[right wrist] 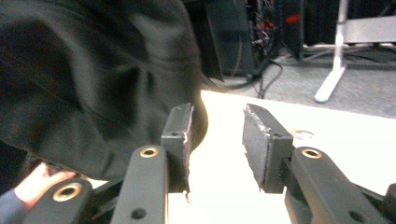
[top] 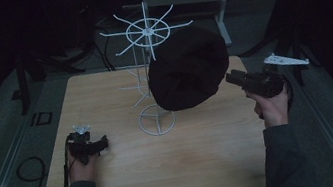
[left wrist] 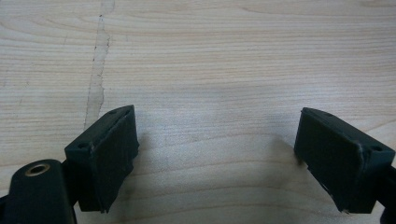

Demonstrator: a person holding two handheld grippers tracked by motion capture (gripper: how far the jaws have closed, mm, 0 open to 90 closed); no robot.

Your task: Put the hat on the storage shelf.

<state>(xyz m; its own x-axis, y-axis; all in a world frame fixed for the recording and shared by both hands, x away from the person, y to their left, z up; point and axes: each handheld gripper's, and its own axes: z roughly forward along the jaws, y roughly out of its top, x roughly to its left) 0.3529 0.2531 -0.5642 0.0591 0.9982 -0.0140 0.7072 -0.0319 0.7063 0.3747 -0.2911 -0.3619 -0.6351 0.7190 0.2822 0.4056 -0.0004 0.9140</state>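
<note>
Two grippers were at work over a pale wooden tabletop [top: 199, 154] with rounded corners, set in a dim room. Grey carpet lay on either side of it, dark hangings closed in the back and sides, and a light metal frame [top: 221, 1] stood on the floor beyond the far edge, with black cables trailing near it.

A white wire rack [top: 149, 66] stood on the tabletop toward the far edge, near the middle: a ring base, a thin upright and a spoked wheel of arms at the top. A black cloth hat [top: 188, 69] hung from the right side of that rack, bulging out toward the right edge and clear of the wood beneath it.

Near the left edge, the left gripper [top: 93, 145] was held low in the person's hand. In the left gripper view its pads [left wrist: 109, 154] stood wide apart with nothing between them, over bare grained wood marked by a faint streak [left wrist: 95, 74].

At the right edge, the right gripper [top: 233, 77] was held up in the other hand, its tip just beside the hat's rim. In the right gripper view its pads [right wrist: 180, 135] were parted and held nothing, with the dark cloth close against the left one; whether it touched I could not tell.
</note>
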